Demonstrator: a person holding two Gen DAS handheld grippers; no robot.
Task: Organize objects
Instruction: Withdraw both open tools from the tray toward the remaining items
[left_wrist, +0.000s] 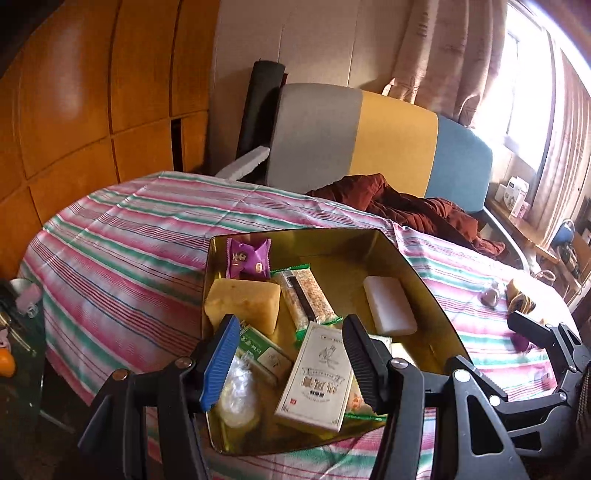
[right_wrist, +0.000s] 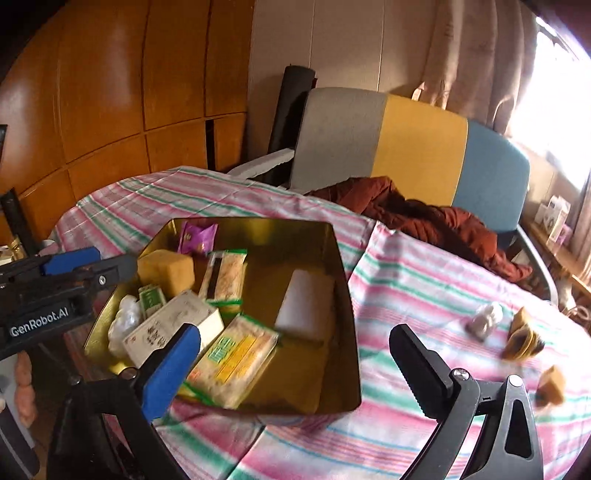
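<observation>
Nearby, on the striped cloth (right_wrist: 424, 295) that covers the table, a gold metal tin (left_wrist: 424, 280) holds most of the task's things: a purple sachet (left_wrist: 248, 258), a yellow sponge block (left_wrist: 242, 304), a white soap-like bar (left_wrist: 389, 310), a long green-edged snack bar (left_wrist: 308, 299), a white carton (left_wrist: 316, 376) and a flat yellow-and-green packet (right_wrist: 232, 358). To its right, loose on the cloth, lie a small clear-wrapped piece (right_wrist: 484, 319), a brown-and-yellow wrapper (right_wrist: 522, 338) and a tan cube (right_wrist: 552, 384). Behind stand a grey, yellow and blue chair back (left_wrist: 391, 140) and a rumpled rust-coloured quilted garment (left_wrist: 417, 206). The left gripper (left_wrist: 291, 369) tilts down over the tin's near edge, its jaws partly apart with the carton showing between them; whether the pads touch it I cannot tell. The right gripper (right_wrist: 295, 365) slants down at the tin's right rim, jaws spread wide and empty.
</observation>
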